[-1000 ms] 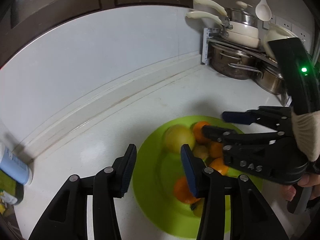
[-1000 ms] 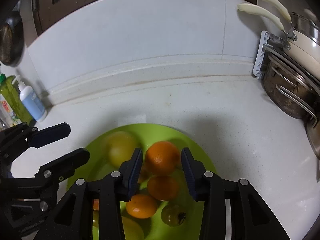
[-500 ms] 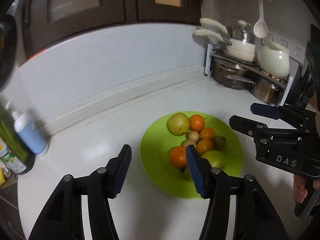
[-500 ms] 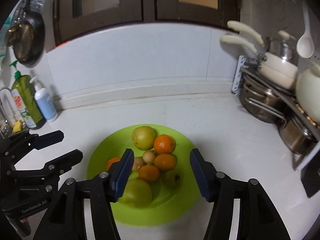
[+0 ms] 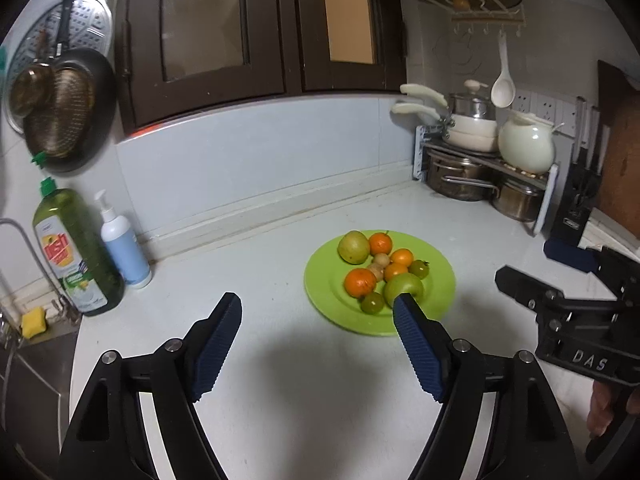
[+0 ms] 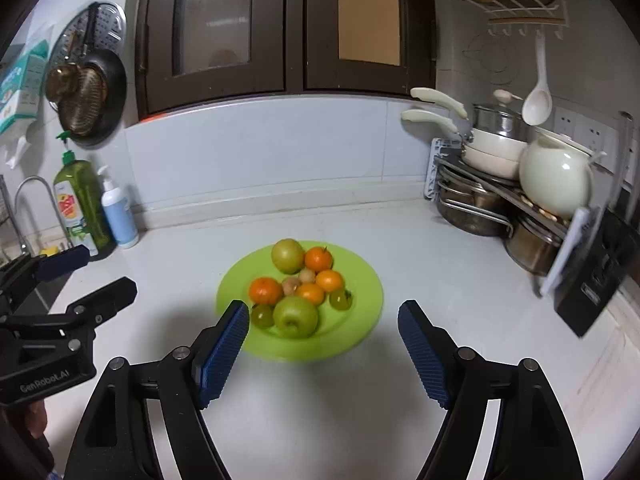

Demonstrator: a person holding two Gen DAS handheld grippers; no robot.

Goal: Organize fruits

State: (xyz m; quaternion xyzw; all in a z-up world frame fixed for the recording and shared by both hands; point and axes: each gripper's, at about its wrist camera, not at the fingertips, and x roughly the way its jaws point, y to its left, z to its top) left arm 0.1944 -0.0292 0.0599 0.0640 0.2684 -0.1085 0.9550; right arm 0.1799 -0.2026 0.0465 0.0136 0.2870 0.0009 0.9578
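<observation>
A green plate (image 5: 440, 280) (image 6: 360, 292) on the white counter holds several fruits: a green apple (image 5: 403, 287) (image 6: 295, 316), a yellow-green pear (image 5: 353, 247) (image 6: 287, 255), oranges (image 5: 360, 282) (image 6: 265, 290), small green and tan fruits. My left gripper (image 5: 318, 332) is open and empty, above the counter, short of the plate. My right gripper (image 6: 322, 334) is open and empty, held back over the plate's near edge. Each gripper shows in the other's view, the right gripper in the left wrist view (image 5: 560, 276) and the left gripper in the right wrist view (image 6: 88, 276).
A green dish-soap bottle (image 5: 76, 252) (image 6: 82, 204) and a white pump bottle (image 5: 122, 240) (image 6: 116, 216) stand at the left by the sink. A rack of pots (image 5: 480, 168) (image 6: 500, 200), a white jar (image 5: 526, 142) and a knife block (image 5: 580, 196) fill the right corner.
Both grippers have pulled back and up from the plate, and their jaws have opened wider. The orange that sat between the right fingers now lies on the plate.
</observation>
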